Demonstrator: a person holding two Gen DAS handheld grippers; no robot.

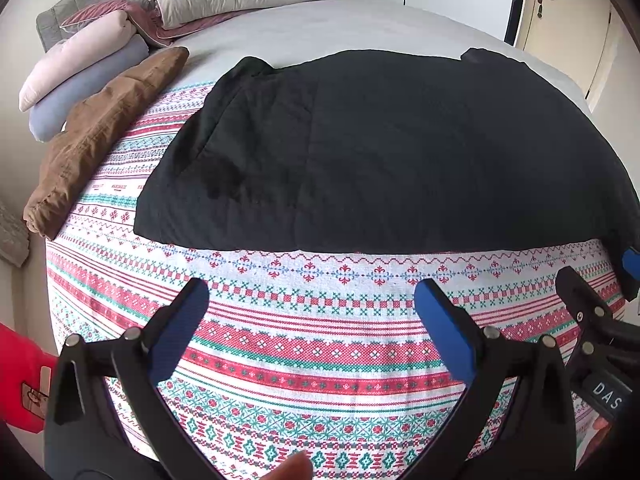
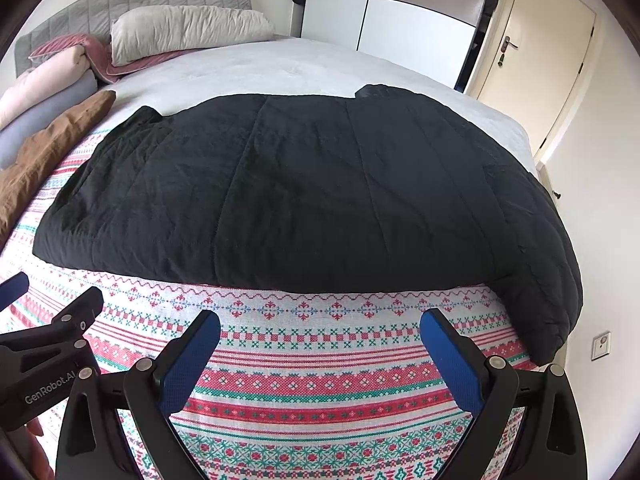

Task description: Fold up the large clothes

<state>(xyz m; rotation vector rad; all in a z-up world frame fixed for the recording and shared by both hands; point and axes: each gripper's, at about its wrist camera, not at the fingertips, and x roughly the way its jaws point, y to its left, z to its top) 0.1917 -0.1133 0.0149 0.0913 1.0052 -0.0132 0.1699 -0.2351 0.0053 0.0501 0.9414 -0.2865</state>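
Note:
A large black quilted garment [image 1: 380, 152] lies spread flat on the patterned bedspread [image 1: 304, 344]; it also shows in the right wrist view [image 2: 304, 196], where one sleeve hangs over the bed's right edge. My left gripper [image 1: 312, 292] is open and empty, held above the bedspread just short of the garment's near hem. My right gripper [image 2: 320, 324] is open and empty, also just short of the near hem. The two grippers are side by side; the right one shows at the right edge of the left wrist view [image 1: 600, 280].
A brown folded cloth [image 1: 104, 136] lies at the bed's left. Pillows and rolled bedding [image 1: 80, 68] sit by the grey headboard [image 2: 132, 0]. A wardrobe [image 2: 400, 20] and a door [image 2: 540, 60] stand beyond the bed's right side.

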